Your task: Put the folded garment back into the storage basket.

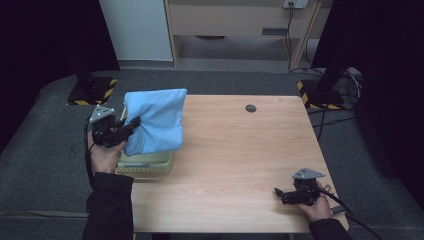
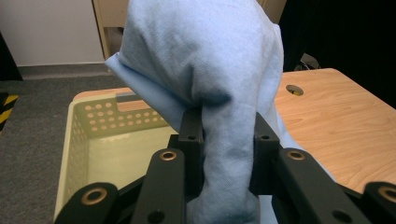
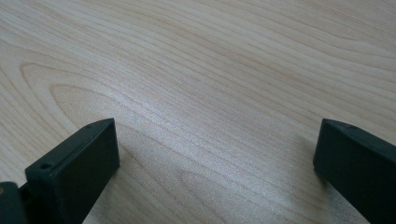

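A light blue cloth (image 1: 155, 121) hangs above a pale yellow perforated basket (image 1: 146, 165) at the table's left edge. My left gripper (image 1: 133, 123) is shut on a fold of the cloth. In the left gripper view the cloth (image 2: 205, 70) bunches between the black jaws of my left gripper (image 2: 228, 135), and the basket (image 2: 93, 135) lies below it. My right gripper (image 1: 278, 191) rests near the front right corner of the wooden table (image 1: 240, 150). In the right gripper view my right gripper (image 3: 215, 149) stands open over bare wood with nothing between its jaws.
A dark round cable hole (image 1: 251, 108) sits near the table's far edge. Dark stands with yellow-black striped feet (image 1: 92, 92) stand on the grey floor beyond the table's left and right far corners. A wooden cabinet (image 1: 235, 20) stands behind.
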The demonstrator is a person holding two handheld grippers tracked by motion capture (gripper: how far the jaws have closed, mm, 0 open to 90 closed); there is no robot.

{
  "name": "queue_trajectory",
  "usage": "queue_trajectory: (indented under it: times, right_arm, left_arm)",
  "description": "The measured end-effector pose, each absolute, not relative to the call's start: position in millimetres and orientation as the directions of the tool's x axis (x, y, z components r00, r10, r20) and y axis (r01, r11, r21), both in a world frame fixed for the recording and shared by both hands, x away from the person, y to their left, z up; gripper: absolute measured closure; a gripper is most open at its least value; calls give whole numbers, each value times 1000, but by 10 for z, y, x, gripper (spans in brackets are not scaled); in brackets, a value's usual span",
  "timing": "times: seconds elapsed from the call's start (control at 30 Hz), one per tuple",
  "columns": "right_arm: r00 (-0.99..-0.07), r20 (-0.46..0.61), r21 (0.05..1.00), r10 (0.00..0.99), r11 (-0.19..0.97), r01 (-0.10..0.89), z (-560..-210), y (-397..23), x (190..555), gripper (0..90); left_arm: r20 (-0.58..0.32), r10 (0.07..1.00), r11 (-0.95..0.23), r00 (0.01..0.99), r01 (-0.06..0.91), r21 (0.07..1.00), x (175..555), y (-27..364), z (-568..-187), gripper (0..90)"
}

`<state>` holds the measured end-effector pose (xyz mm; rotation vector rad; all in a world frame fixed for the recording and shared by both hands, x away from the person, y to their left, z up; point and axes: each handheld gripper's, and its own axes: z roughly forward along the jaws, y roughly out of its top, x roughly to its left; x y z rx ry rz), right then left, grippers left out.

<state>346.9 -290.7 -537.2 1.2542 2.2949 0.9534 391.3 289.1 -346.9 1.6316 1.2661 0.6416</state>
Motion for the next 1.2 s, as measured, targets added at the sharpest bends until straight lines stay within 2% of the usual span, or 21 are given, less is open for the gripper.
queue_trajectory:
  times: [0.57, 1.2]
  right_arm:
    - [-543, 11, 704, 840, 379, 600, -5372, -2907, 3467, 3]
    - [-543, 11, 704, 840, 379, 600, -5372, -2908, 3467, 4]
  left_arm:
    - [-135, 954, -10, 268, 479, 878, 3959, 3136, -3556, 725]
    - [-122, 961, -38, 249, 554, 831, 4136, 3173, -3813, 724]
